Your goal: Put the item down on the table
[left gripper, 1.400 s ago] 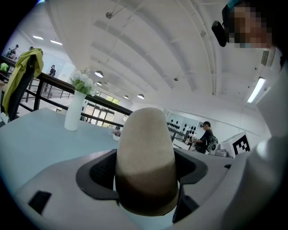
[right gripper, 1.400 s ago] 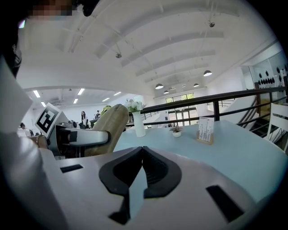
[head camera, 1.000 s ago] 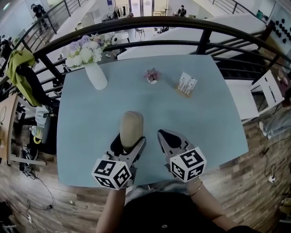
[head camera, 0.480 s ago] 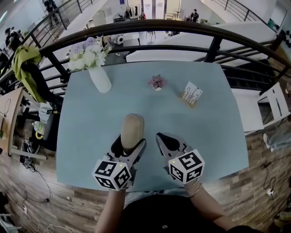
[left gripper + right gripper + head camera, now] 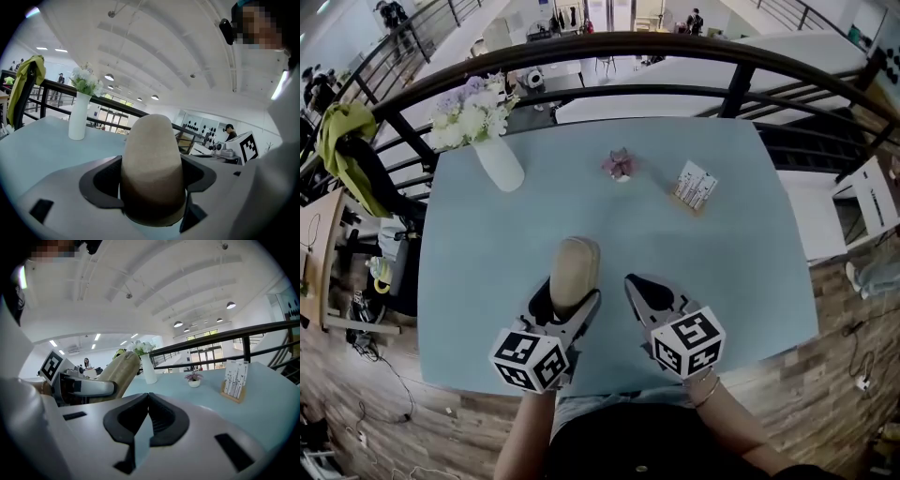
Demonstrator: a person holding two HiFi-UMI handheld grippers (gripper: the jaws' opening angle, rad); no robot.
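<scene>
A beige rounded item (image 5: 573,272) is gripped between the jaws of the left tool (image 5: 567,305), its rounded end sticking out past them over the near part of the pale blue tabletop (image 5: 722,272). Whether the item touches the tabletop cannot be told. The right tool (image 5: 649,291) is held just beside it, jaws closed on nothing. A white vase of flowers (image 5: 499,159), a small potted plant (image 5: 619,165) and a card stand (image 5: 695,187) are seen along the far side

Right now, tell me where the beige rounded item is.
In the head view, the beige item is clamped in the left hand-held gripper over the near side of the table, just left of the right hand-held gripper.
</scene>
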